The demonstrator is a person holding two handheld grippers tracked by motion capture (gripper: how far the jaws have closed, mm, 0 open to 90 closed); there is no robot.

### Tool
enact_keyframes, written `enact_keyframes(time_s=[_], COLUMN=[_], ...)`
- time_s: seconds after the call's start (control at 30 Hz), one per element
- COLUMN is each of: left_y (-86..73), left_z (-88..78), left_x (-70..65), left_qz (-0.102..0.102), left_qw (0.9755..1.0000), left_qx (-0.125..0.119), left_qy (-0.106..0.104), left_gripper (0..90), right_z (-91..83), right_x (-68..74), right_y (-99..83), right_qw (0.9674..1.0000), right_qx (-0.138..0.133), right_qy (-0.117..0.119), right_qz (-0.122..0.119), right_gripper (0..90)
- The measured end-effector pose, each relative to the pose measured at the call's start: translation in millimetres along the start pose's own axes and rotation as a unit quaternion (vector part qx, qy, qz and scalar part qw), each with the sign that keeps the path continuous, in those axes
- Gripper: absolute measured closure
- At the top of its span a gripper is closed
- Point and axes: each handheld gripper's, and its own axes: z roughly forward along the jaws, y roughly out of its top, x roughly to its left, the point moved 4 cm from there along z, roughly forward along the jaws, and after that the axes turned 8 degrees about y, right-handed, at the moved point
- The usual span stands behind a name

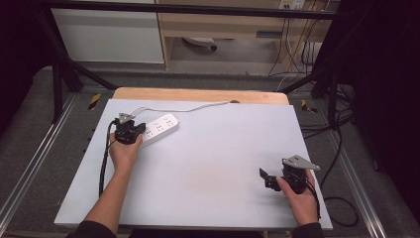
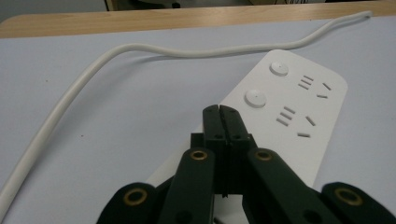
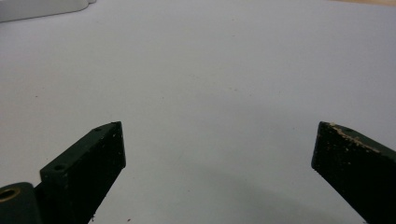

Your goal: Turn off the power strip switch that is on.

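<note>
High view of a pale table mat [image 1: 208, 168] with a white power strip [image 1: 157, 129] lying at its far left, its long axis running from near-left to far-right, and its white cord [image 1: 188, 107] curving off the far end toward the wooden table edge [image 1: 198, 94]. The left gripper [image 1: 130, 133] rests over the near end of the strip with its jaws pressed together and nothing between them; in the left gripper view the closed tips [image 2: 219, 112] point at the nearer of two round buttons [image 2: 256, 98], just short of it, above the strip's top face. The right gripper [image 1: 267, 178] sits well apart at the near right of the mat, its jaws spread wide over bare surface, as the right gripper view confirms with both fingers [image 3: 88, 163] apart and nothing between them. Judged from this arrangement, the work in hand is a press on a switch with the closed tips. The chief risk is a slanted push: the strip lies loose and unheld, so a force along its length rather than straight down could slide or rotate it across the smooth mat. A second risk is a miss, the tips landing on the socket slots beside the button. The slack cord could also tug the strip if it shifts.
</note>
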Motion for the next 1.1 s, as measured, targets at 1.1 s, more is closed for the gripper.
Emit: enact_keyframes(time_s=[1.1], left_y=[4.9], left_z=[-1.1], left_x=[-0.2], left_qz=[-0.018], left_qw=[0.9996], left_qx=[-0.021], left_qy=[-0.010], left_gripper=[90.0], right_z=[-0.8], right_x=[-1.5], right_y=[0.6], right_qw=[1.0000], right_qx=[-0.003], right_qy=[0.001], right_qz=[0.000], right_gripper=[3.7])
